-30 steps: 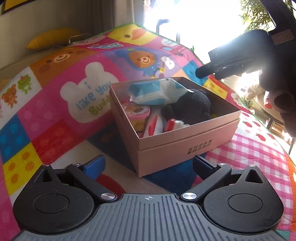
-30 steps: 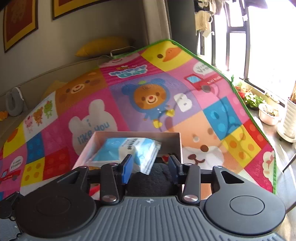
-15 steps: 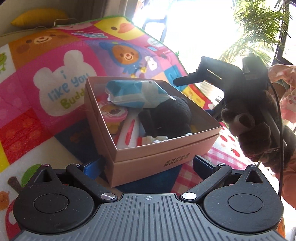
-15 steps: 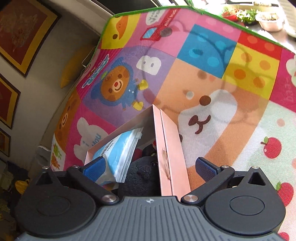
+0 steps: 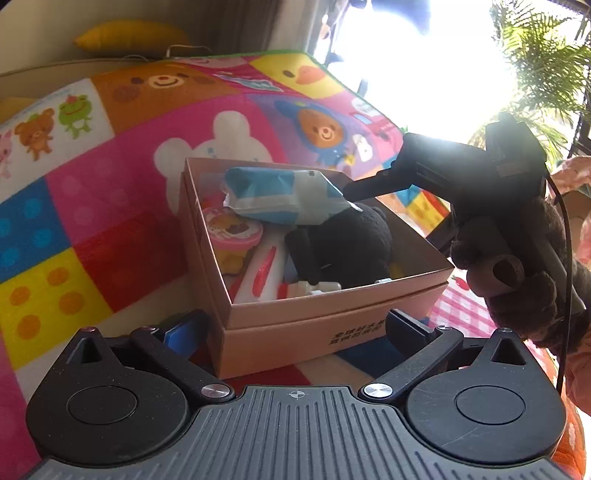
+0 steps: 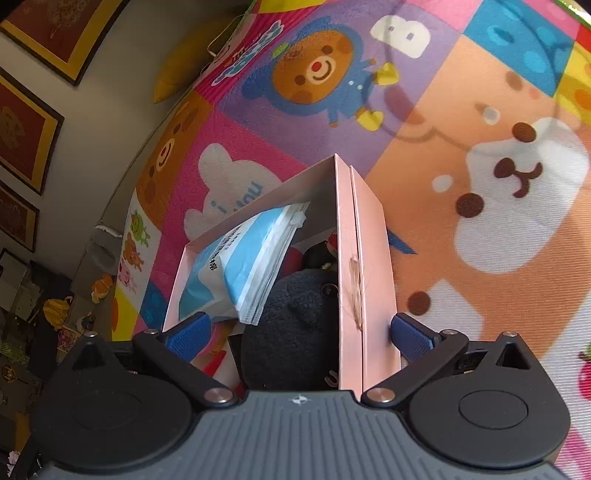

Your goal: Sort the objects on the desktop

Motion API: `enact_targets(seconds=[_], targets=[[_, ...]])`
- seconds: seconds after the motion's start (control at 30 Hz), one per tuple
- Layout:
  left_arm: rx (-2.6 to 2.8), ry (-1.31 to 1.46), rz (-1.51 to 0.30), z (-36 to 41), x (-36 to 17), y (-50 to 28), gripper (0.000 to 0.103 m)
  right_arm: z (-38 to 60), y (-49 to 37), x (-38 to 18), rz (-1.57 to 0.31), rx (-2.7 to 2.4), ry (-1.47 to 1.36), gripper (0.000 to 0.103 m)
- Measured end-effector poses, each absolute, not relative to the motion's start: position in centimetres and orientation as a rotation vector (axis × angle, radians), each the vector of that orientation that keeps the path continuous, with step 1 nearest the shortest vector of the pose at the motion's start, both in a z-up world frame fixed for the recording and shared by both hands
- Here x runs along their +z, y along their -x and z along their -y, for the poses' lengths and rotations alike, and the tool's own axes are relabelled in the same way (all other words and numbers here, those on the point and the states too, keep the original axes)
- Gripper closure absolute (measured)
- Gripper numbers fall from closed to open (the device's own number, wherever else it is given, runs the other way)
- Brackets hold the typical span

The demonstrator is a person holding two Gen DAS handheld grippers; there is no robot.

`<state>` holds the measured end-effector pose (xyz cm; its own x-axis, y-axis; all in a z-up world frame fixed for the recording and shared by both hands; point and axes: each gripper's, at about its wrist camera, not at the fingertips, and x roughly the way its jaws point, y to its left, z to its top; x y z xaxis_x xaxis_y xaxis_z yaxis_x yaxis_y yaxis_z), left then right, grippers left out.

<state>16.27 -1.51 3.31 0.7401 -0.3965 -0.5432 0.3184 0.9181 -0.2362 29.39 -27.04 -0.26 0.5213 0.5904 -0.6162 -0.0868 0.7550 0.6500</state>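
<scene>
A pink cardboard box [image 5: 295,321] stands on the cartoon play mat [image 5: 92,206]. Inside lie a blue-and-white tissue pack [image 5: 280,195], a black plush toy [image 5: 343,243], a pink round toy [image 5: 232,229] and a white-and-red item [image 5: 258,273]. My left gripper [image 5: 295,330] is open and empty, its fingers on either side of the box's near wall. My right gripper [image 6: 299,334] is open; one finger is inside the box [image 6: 365,258] by the tissue pack [image 6: 240,266] and black plush [image 6: 291,325], the other outside its right wall. It also shows in the left wrist view [image 5: 461,173].
A yellow cushion [image 5: 133,35] lies behind the mat against the wall. Framed pictures [image 6: 33,125] hang on the wall at left. A bright window and a palm plant [image 5: 546,74] are at the far right. A brown plush cover [image 5: 517,280] wraps the right gripper's handle.
My right gripper opened wide, tilted down and moved over the box's right wall. The left gripper stayed open and moved closer to the box's near wall.
</scene>
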Motion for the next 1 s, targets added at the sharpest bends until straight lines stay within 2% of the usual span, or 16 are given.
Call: enact_targets(seconds=[0.2,0.37,0.57,0.73,0.87,1.0], targets=[[-0.312,0.134,-0.615,0.3,3.8,-16.0,0.000,24.1,-30.2,-0.3,-0.939,0.459,-0.645,0.000],[-0.220,0.146,-0.591,-0.1,3.9,-13.7,0.000,25.6,-27.0,0.7,-0.881,0.391,-0.655,0.000],[-0.092,0.118,-0.616,0.5,3.0,-11.3,0.000,26.1,-18.9,1.8,-0.759,0.233,-0.462,0.000],[-0.049,0.107,-0.629,1.5,2.2,-9.4,0.000,23.4,-13.0,0.6,-0.729,0.157,-0.280,0.000],[-0.011,0.034,-0.611,2.9,1.7,-8.6,0.000,21.6,-9.8,-0.7,-0.723,0.146,-0.169,0.000],[0.011,0.017,-0.672,3.3,1.2,-9.4,0.000,20.2,-8.7,-1.2,-0.696,0.127,-0.073,0.000]])
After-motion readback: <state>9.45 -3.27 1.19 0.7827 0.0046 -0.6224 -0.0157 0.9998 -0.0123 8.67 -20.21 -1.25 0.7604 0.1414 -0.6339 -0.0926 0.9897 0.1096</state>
